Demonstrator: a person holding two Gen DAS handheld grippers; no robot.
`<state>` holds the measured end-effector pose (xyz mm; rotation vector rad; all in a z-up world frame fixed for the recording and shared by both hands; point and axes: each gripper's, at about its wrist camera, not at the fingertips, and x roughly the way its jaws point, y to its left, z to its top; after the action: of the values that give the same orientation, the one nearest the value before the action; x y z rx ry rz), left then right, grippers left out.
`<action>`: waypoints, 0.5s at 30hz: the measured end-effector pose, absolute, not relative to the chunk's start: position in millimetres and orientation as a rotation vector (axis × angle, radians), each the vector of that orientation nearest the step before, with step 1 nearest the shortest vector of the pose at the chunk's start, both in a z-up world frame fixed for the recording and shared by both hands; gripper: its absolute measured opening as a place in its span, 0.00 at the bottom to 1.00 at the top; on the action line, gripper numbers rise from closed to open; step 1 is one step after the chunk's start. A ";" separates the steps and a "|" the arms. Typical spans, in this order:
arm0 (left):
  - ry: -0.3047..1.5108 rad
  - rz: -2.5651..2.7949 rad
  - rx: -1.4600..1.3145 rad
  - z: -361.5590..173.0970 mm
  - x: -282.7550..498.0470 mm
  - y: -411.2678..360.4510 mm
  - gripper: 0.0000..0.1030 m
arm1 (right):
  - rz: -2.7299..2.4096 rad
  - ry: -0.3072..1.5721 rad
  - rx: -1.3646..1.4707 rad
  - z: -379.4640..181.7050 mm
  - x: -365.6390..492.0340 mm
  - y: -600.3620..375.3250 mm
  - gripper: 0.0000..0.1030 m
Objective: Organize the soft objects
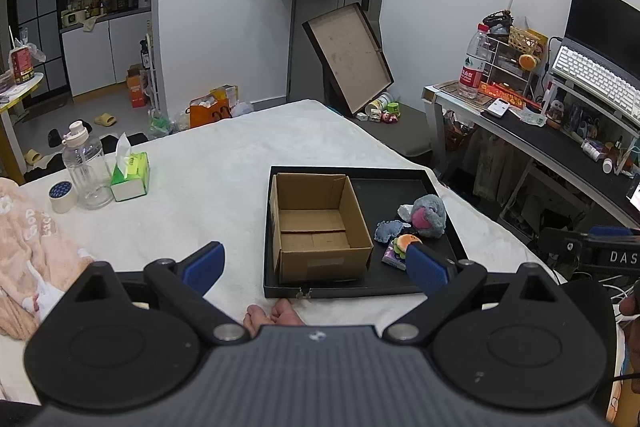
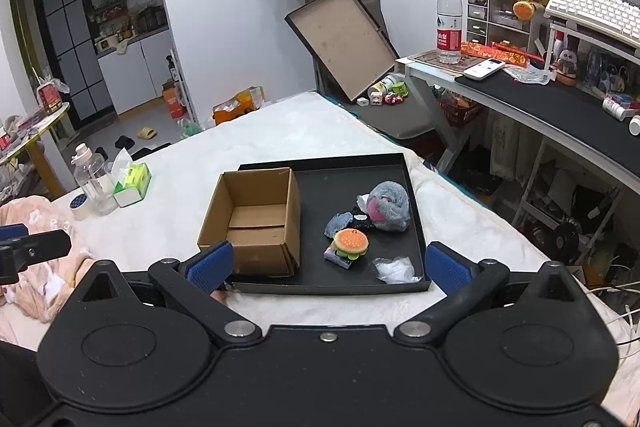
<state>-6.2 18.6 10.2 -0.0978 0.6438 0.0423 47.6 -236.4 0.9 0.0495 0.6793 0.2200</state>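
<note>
A black tray lies on the white bed. In its left half stands an open, empty cardboard box. To the right lie a grey plush with a pink mouth, a small blue-grey plush, a burger plush on a purple packet, and a crumpled clear bag. The left wrist view shows the same box, grey plush and burger plush. My left gripper hangs open before the tray's near edge. My right gripper is open too, nothing between its fingers.
At the bed's left stand a clear bottle, a green tissue pack and a tape roll. A pink blanket lies near left. A desk with keyboard and bottle runs along the right. Toes show below the tray.
</note>
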 end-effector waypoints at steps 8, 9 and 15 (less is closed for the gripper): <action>0.648 0.044 -0.095 7.3 -4.6 15.5 0.94 | 0.223 0.687 0.048 -0.9 47.8 -235.1 1.00; 0.648 0.044 -0.095 7.4 -4.5 15.4 0.94 | 0.222 0.689 0.048 -1.1 48.0 -235.1 1.00; 0.647 0.045 -0.094 8.4 -3.6 14.8 0.94 | 0.221 0.689 0.047 -1.6 47.7 -234.2 1.00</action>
<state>-3.6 14.8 8.4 -0.0944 0.6467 0.0448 47.7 -234.2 -1.6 0.0472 0.6892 0.2214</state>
